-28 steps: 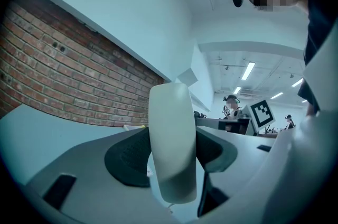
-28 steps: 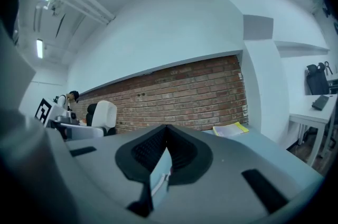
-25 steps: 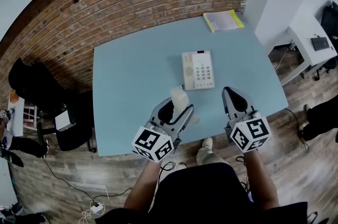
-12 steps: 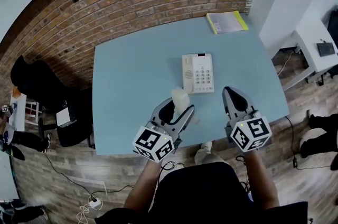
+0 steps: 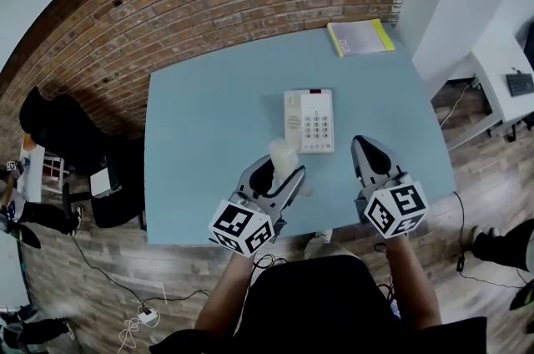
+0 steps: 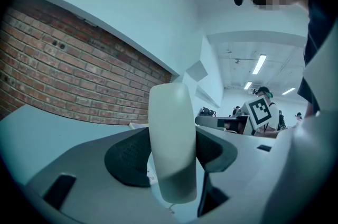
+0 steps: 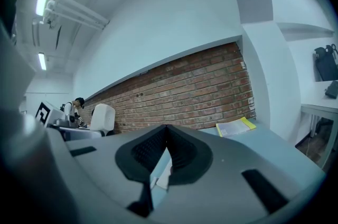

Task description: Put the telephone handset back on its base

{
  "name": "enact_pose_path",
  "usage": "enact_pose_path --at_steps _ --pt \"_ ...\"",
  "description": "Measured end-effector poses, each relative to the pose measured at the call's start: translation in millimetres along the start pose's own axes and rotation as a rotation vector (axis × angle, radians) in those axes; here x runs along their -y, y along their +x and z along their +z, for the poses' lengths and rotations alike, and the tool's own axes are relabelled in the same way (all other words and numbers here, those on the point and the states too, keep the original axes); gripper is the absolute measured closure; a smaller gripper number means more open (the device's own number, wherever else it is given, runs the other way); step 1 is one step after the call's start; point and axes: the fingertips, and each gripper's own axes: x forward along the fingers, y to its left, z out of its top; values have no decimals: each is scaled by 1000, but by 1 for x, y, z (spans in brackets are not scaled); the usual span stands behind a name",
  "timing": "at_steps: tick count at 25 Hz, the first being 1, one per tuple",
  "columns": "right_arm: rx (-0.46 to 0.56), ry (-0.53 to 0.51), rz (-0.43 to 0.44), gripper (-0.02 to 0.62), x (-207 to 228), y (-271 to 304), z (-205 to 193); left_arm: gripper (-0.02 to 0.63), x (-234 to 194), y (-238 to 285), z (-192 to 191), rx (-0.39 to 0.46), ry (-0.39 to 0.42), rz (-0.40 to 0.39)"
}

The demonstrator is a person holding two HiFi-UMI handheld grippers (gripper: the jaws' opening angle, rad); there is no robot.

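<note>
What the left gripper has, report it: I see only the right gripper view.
Observer: The left gripper is shut on the handset, whose end sticks out past the jaws.
Operator: Give me the base's position.
Observer: The base lies flat on the table, ahead of both grippers, keypad on its right half.
Operator: Place my gripper against it.
Observer: The right gripper is over the table's near edge, to the right of the base and short of it.
</note>
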Motion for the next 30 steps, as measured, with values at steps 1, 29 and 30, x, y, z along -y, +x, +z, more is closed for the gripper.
enact_pose_path --at_steps 1,29,30 --pt "-1 1 4 582 3 1 0 362 0 2 0 0 0 6" --pt "-41 61 67 581 34 33 -7 362 -28 29 -13 -55 -22 157" --pt "-43 62 64 583 35 35 -8 362 -30 29 -13 -57 -23 154"
